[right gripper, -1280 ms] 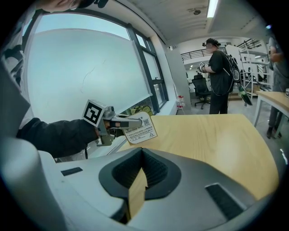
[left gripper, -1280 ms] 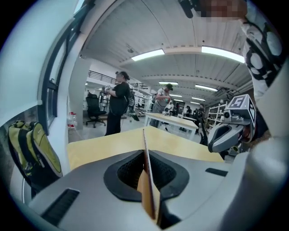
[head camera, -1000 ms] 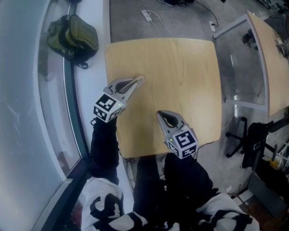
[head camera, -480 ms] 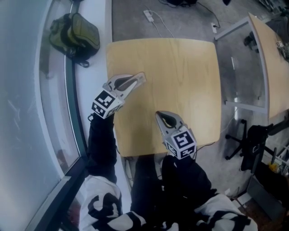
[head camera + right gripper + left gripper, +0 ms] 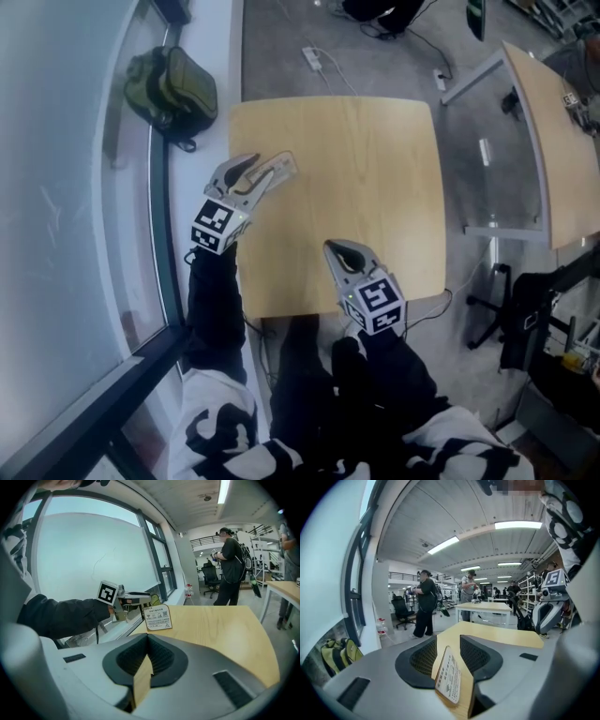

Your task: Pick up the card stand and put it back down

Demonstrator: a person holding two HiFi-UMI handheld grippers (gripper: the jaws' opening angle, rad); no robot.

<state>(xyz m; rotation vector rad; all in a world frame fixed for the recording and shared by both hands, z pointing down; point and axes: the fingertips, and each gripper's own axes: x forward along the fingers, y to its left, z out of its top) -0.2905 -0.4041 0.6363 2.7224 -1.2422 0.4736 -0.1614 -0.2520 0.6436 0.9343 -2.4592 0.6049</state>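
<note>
Card stand (image 5: pixel 157 617) is by the window-side edge of the light wood table (image 5: pixel 375 187), right at the tip of the left gripper (image 5: pixel 449 640), printed face toward the right gripper (image 5: pixel 147 638). Left jaws have just been opening and now stand parted, with the card stand tilted in the gap between them. Pads look off it, though whether its foot rests on the tabletop or hangs just clear is hard to call. Right gripper hovers over the table's near edge, jaws pressed together and empty, well apart from the card stand. Black sleeve (image 5: pixel 61 613) and left marker cube (image 5: pixel 108 592) show just left of the card stand in the right gripper view. Around: green backpack (image 5: pixel 173 89) by the window glass (image 5: pixel 66 187), white power strip (image 5: pixel 312 58) on the grey floor beyond the table, second table (image 5: pixel 553 159) to the right, black office chair (image 5: pixel 511 314) near it, people standing (image 5: pixel 425 603) further back.
</note>
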